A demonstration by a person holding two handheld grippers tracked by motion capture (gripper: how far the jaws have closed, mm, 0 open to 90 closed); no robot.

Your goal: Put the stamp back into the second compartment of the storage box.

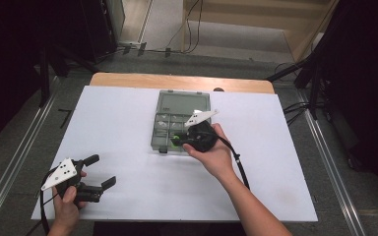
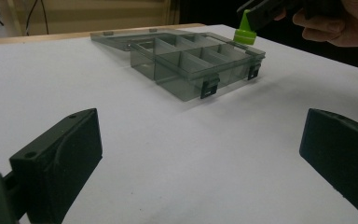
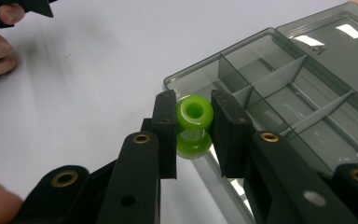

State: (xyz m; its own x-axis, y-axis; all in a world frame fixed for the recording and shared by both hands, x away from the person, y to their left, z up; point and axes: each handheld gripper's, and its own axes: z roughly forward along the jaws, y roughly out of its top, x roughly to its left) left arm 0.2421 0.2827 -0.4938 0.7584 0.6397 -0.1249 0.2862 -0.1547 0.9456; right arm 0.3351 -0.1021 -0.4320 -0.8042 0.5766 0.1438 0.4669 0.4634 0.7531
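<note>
Right gripper (image 3: 193, 135) around green spool (image 3: 194, 122).

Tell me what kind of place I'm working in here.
Probably a lab or recording workspace, not a home: a white-covered table, cables trailing across the floor, and dark stands around it.

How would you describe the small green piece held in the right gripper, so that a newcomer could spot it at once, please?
On the white table lies an open, smoky-grey clear plastic compartment box, its lid folded back. At the box's near right corner the right gripper pinches a small bright green plastic spool with a hole through its middle and a flared flange. It is the one vivid green thing among grey, black and white.
</note>
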